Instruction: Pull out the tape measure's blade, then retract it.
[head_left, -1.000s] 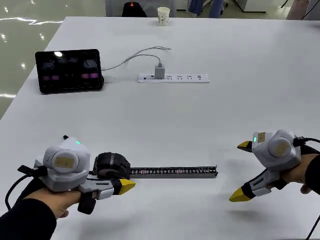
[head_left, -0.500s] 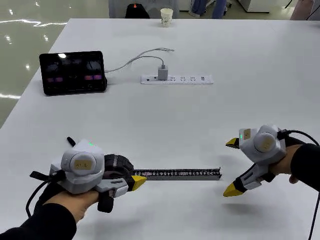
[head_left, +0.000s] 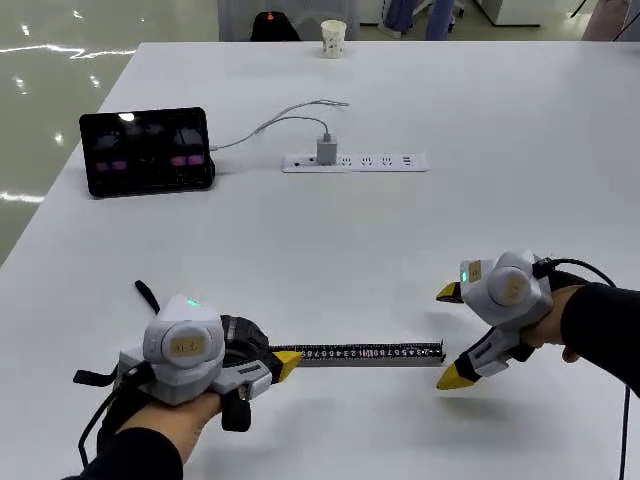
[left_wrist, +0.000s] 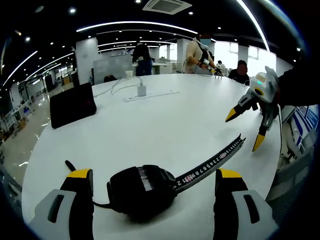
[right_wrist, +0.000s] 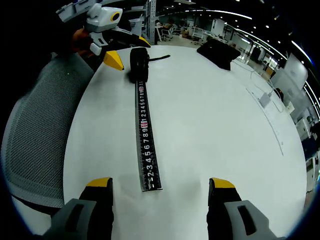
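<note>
The left gripper (left_wrist: 154, 175) sits low over the white table (head_left: 400, 230) with its yellow-tipped jaws spread wide, one on each side of the black tape measure (left_wrist: 142, 187). A gap shows on either side, so the gripper has hold of nothing. From the tape measure the blade (head_left: 365, 352) runs flat across the table, out past the left gripper's jaws toward the right gripper (head_left: 449, 335), numbers facing up. The right gripper is likewise wide open and empty. In its own view the blade's free end lies on the table just ahead of the space between the two jaw tips, nearer the jaw on that view's left and touching neither. The two grippers face each other along the blade's line, well apart. Beyond them, farther up the table, lie a dark tablet (head_left: 147, 150) on the left gripper's side and a white power strip (head_left: 355, 161) with a plugged-in charger. A paper cup (head_left: 333, 37) stands at the far edge.
</note>
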